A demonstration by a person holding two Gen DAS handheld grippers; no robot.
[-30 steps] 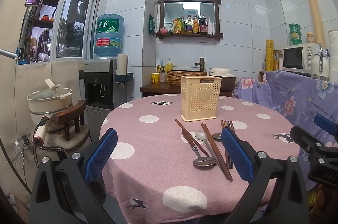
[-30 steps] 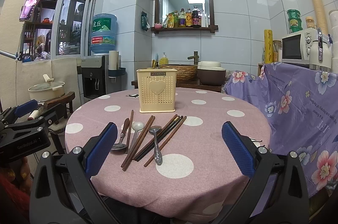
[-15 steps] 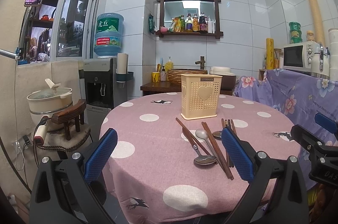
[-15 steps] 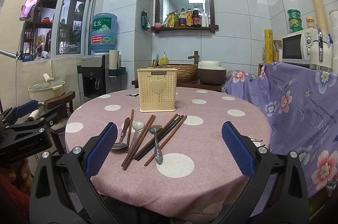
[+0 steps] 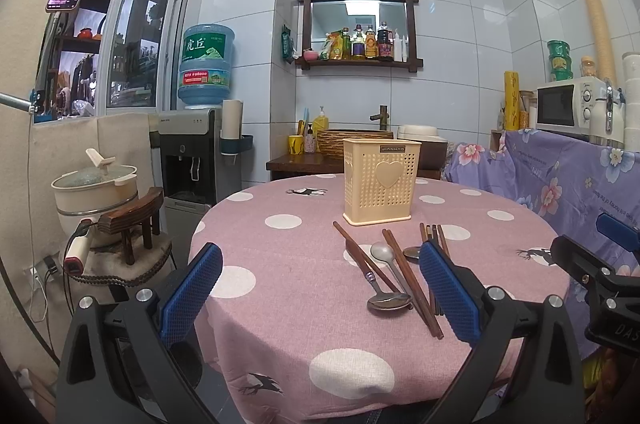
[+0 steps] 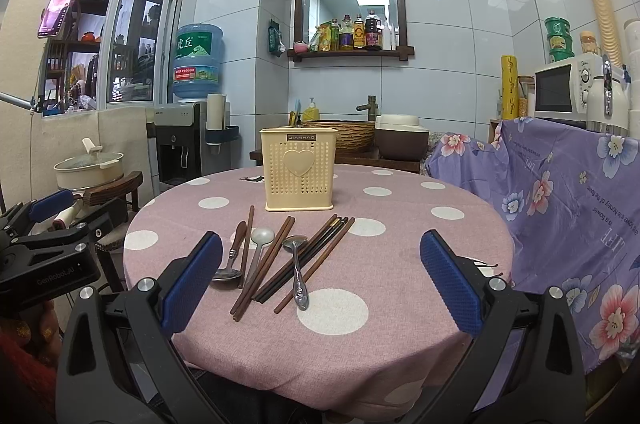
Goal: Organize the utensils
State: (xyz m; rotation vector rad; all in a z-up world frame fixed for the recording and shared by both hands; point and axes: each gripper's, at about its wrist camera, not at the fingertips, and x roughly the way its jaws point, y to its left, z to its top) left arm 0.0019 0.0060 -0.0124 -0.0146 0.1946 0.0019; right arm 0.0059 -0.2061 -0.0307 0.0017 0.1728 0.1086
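On the round table (image 6: pixel 400 356), covered by a pink polka-dot cloth, a cream perforated utensil holder (image 6: pixel 299 169) with a raised heart stands upright at the far centre. Just near of it, loose utensils lie fanned flat: brown wooden chopsticks (image 6: pixel 264 262), dark chopsticks (image 6: pixel 308 254), a wood-handled spoon (image 6: pixel 231 258), a pale spoon (image 6: pixel 258 244) and a steel spoon (image 6: pixel 298 270), several overlapping. The right gripper (image 6: pixel 320 282) hovers near the table's near edge, jaws spread wide and holding nothing; the left gripper (image 5: pixel 320 290) is likewise wide and unloaded. Far left stands a water dispenser (image 6: pixel 182 140); far right, a microwave (image 6: pixel 568 90) above a floral purple cloth (image 6: pixel 560 192).
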